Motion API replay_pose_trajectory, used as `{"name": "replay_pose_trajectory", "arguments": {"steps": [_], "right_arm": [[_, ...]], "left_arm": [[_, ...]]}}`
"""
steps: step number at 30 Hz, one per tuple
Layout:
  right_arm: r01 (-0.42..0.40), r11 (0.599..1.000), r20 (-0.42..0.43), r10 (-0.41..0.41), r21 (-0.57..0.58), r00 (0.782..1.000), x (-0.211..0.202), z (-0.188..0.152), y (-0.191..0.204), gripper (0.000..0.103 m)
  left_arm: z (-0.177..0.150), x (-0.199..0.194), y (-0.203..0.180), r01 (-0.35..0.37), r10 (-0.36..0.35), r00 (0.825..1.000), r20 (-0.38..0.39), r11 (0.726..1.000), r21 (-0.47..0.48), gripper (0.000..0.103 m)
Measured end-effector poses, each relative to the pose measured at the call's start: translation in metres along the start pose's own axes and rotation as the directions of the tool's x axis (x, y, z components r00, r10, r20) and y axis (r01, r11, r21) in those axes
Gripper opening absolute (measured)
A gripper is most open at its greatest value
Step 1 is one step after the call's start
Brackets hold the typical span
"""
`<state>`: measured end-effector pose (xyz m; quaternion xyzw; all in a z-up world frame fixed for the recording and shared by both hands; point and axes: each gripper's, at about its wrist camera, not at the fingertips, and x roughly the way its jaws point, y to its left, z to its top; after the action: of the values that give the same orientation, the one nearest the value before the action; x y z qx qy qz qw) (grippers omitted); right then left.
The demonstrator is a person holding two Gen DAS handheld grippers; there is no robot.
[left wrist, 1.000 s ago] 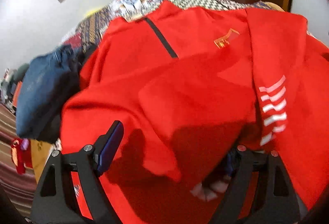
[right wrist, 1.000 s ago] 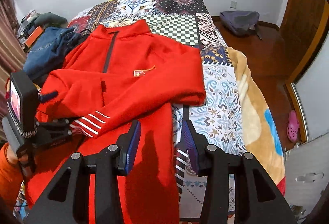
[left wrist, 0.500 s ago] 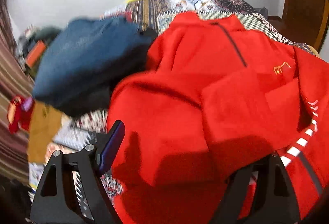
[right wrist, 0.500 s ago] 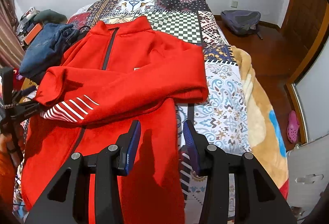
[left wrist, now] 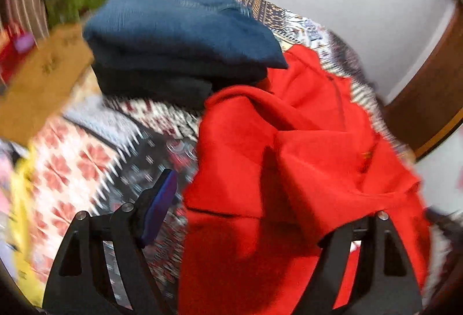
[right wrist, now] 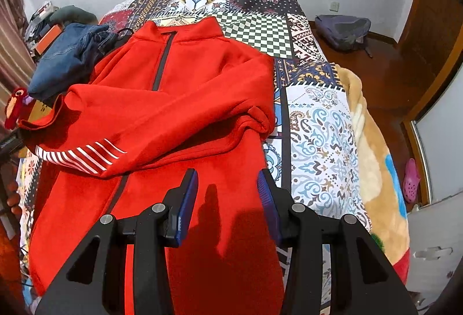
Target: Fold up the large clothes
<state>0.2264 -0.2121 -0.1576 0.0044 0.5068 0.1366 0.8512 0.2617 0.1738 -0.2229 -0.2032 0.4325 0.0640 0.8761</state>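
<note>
Right wrist view: the red jacket lies front-up on the bed, one sleeve folded across; the right gripper hovers half open and empty above its near hem. The left gripper gapes wide, jacket fabric draped over its right finger, no grip visible

Both tongs are matte black, built of angular open-frame struts pinned with round silver screws; the left tongs show one blue-faced pad; the right tongs carry two ribbed blue pads.
</note>
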Motion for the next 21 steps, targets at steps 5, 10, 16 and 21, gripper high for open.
{"name": "replay_pose_trajectory", "arguments": {"steps": [5,10,16,21], "right_arm": [[-0.006,1.0,0.011,0.007,-0.029,1.0,-0.001,0.011,0.01,0.04],[-0.042,0.998,0.019,0.042,-0.037,0.999,0.005,0.044,0.015,0.04],[-0.019,0.999,-0.088,0.021,0.026,0.996,0.054,0.071,0.004,0.04],[0.005,0.999,-0.125,-0.01,-0.042,0.992,0.084,0.064,0.004,0.04]], "left_arm": [[-0.008,0.01,0.014,-0.006,0.004,0.998,-0.059,0.999,-0.038,0.078],[-0.016,0.015,0.008,-0.026,0.026,0.997,-0.069,1.0,0.002,0.078],[-0.015,0.013,-0.007,-0.044,0.048,0.997,-0.06,0.997,0.067,0.078],[0.0,-0.008,0.001,-0.022,0.022,1.0,0.003,0.999,0.047,0.078]]}}
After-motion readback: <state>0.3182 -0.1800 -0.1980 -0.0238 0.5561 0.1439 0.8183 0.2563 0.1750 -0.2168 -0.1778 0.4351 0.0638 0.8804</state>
